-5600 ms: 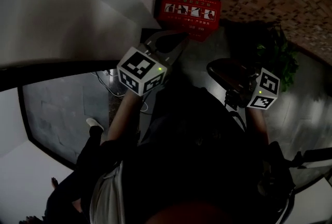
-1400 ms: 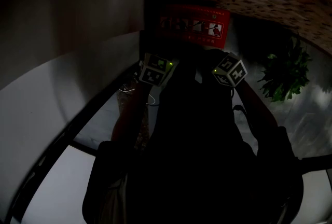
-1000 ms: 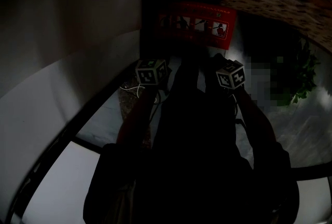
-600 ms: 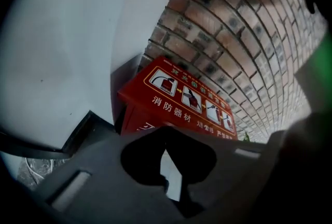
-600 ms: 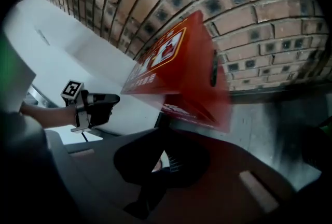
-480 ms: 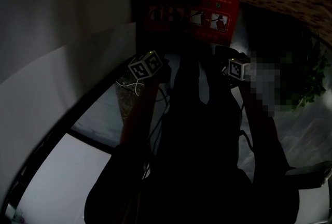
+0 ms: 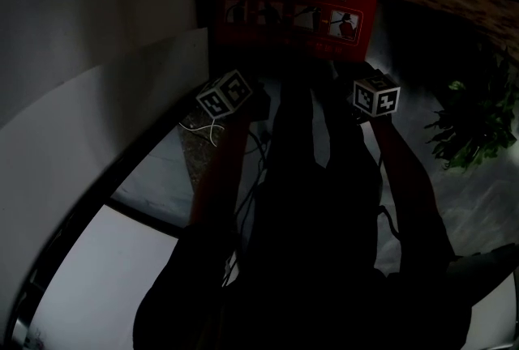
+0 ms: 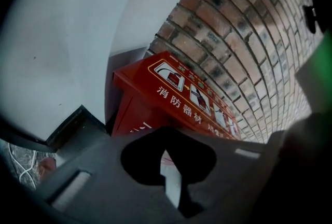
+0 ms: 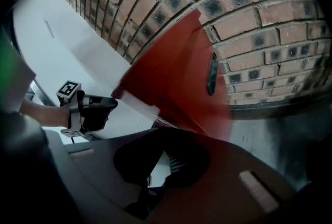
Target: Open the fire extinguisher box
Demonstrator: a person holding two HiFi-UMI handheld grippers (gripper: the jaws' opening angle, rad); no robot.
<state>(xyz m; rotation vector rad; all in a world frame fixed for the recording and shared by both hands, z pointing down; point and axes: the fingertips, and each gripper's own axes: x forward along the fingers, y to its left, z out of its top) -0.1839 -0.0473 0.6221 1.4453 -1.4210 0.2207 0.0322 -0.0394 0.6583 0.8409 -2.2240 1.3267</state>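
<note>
Red fire extinguisher box (image 7: 296, 16): upper centre of head view, against brick wall (image 8: 233, 26). Left gripper (image 8: 168, 137), right gripper (image 9: 161, 134): jaws pressed together, empty.

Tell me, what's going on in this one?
A person holds a two-jaw gripper in each hand and faces a red fire extinguisher box that stands against a brick wall. The left gripper and the right gripper are both up close to the box, jaws together and holding nothing. Neither appears to touch it, and the box looks closed.
</note>
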